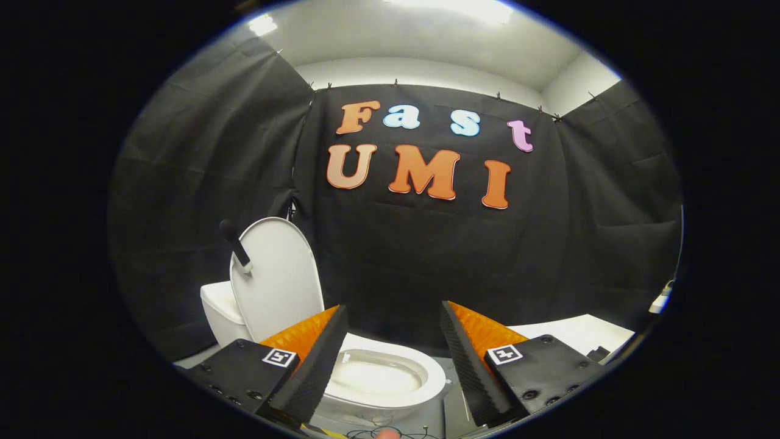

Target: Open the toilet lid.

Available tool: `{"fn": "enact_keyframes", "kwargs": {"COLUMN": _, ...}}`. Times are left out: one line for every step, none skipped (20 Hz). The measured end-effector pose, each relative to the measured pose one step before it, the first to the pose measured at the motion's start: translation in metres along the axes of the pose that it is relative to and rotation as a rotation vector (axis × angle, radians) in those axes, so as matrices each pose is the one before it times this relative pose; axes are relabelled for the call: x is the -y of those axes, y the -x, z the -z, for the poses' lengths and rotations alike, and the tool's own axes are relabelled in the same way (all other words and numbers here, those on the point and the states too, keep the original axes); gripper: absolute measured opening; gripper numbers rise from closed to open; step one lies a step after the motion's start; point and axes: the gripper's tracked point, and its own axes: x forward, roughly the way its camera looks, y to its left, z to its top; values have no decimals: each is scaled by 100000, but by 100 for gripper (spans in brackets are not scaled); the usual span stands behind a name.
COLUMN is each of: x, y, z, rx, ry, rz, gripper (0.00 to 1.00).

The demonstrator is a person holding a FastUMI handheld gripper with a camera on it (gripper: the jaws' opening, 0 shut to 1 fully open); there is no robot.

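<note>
the toilet lid (277, 277) stands upright against the tank, so the gripper (390, 347) hangs above the bowl (390, 378), fingers wide and empty.

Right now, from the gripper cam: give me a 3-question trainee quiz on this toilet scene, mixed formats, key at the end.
1. True or false: the toilet lid stands raised against the tank.
2. Multiple choice: the gripper jaws are A) open with nothing held, B) shut on the lid, C) shut on the handle.
3. Fill in: seen between the jaws, beyond them, is the toilet ___.

Key: 1 true; 2 A; 3 bowl.
</note>
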Motion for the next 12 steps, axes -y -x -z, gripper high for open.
{"fn": "enact_keyframes", "kwargs": {"x": -1, "y": 100, "z": 74, "rx": 37, "ry": 41, "rz": -36, "gripper": 98}}
{"fn": "enact_keyframes", "kwargs": {"x": -35, "y": -17, "z": 11, "rx": -41, "ry": -76, "rz": -87, "gripper": 98}}
{"fn": "enact_keyframes", "kwargs": {"x": 64, "y": 53, "z": -19, "rx": 24, "ry": -96, "rz": 2, "gripper": 98}}
{"fn": "enact_keyframes", "kwargs": {"x": 21, "y": -77, "z": 89, "rx": -169, "ry": -200, "rz": 101, "gripper": 98}}
{"fn": "enact_keyframes", "kwargs": {"x": 30, "y": 66, "z": 110, "rx": -210, "ry": -135, "rz": -20, "gripper": 98}}
{"fn": "enact_keyframes", "kwargs": {"x": 86, "y": -23, "z": -70, "rx": 73, "ry": -11, "rz": 143, "gripper": 98}}
{"fn": "enact_keyframes", "kwargs": {"x": 97, "y": 84, "z": -57, "rx": 288, "ry": -29, "rz": 179, "gripper": 98}}
{"fn": "enact_keyframes", "kwargs": {"x": 84, "y": -35, "z": -139, "rx": 155, "ry": -136, "rz": 90, "gripper": 98}}
{"fn": "enact_keyframes", "kwargs": {"x": 139, "y": 93, "z": 106, "rx": -17, "ry": -93, "rz": 315, "gripper": 98}}
{"fn": "enact_keyframes", "kwargs": {"x": 195, "y": 67, "z": 98, "rx": -94, "ry": -93, "rz": 470, "gripper": 98}}
{"fn": "enact_keyframes", "kwargs": {"x": 180, "y": 44, "z": 78, "rx": -58, "ry": -138, "rz": 276, "gripper": 98}}
{"fn": "enact_keyframes", "kwargs": {"x": 73, "y": -2, "z": -41, "rx": -31, "ry": -176, "rz": 200, "gripper": 98}}
